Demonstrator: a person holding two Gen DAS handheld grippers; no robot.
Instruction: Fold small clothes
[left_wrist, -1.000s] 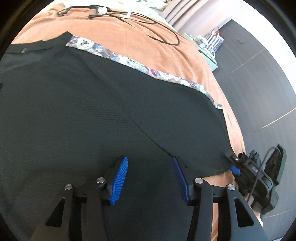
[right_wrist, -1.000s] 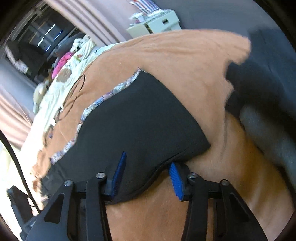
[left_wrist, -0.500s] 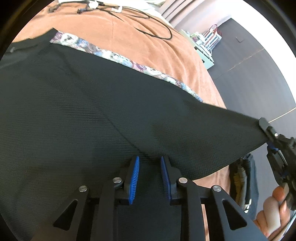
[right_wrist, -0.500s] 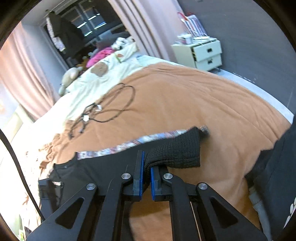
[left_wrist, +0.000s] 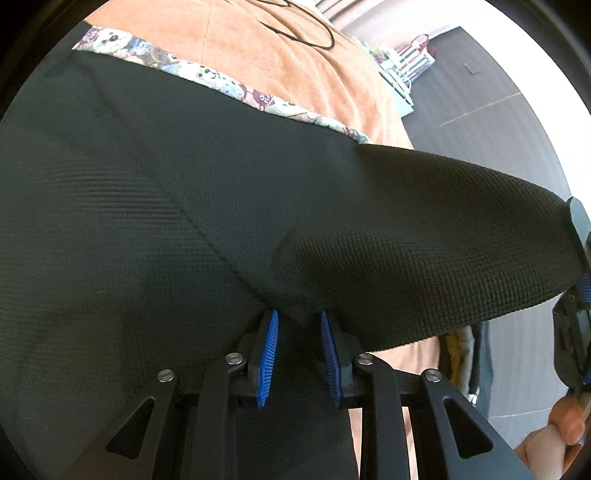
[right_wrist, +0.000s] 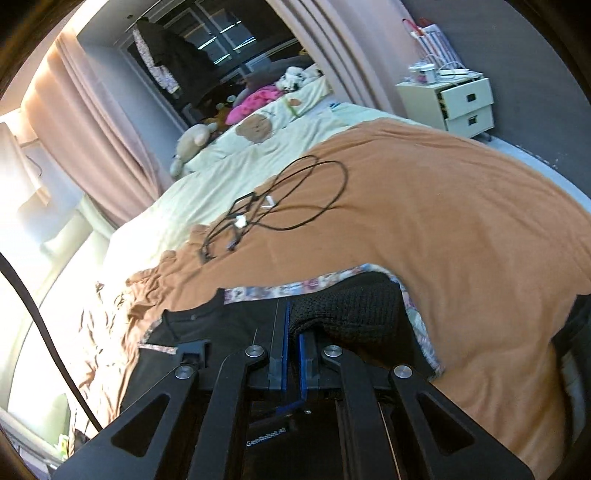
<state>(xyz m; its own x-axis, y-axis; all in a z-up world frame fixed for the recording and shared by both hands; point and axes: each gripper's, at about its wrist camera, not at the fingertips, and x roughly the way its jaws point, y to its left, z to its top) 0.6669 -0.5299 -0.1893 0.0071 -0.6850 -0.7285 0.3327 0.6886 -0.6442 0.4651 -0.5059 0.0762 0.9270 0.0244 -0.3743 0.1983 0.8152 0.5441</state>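
A white nightstand (right_wrist: 466, 105) stands beside the bed, its upper drawer pulled partly out with contents too dark to make out; small items crowd its top, and a striped bag (right_wrist: 441, 48) stands behind it. The black shirt (left_wrist: 155, 206) lies spread on the orange blanket (right_wrist: 461, 221), over a floral-print cloth (left_wrist: 207, 75) whose edge peeks out along the far side. The left gripper (left_wrist: 297, 349) sits at the shirt's seam near the sleeve, its blue pads a small way apart with black fabric bunched between them; whether they pinch it I cannot tell. The right gripper (right_wrist: 291, 354) has its pads nearly together, clamped on the sleeve end (right_wrist: 351, 310), which is lifted off the blanket and stretched taut. A tangle of black cable (right_wrist: 280, 206) lies on the blanket beyond the shirt, well apart from it. Farther back are a cream duvet (right_wrist: 229, 184), a plush bear (right_wrist: 195, 140) and pink curtains (right_wrist: 92, 129).
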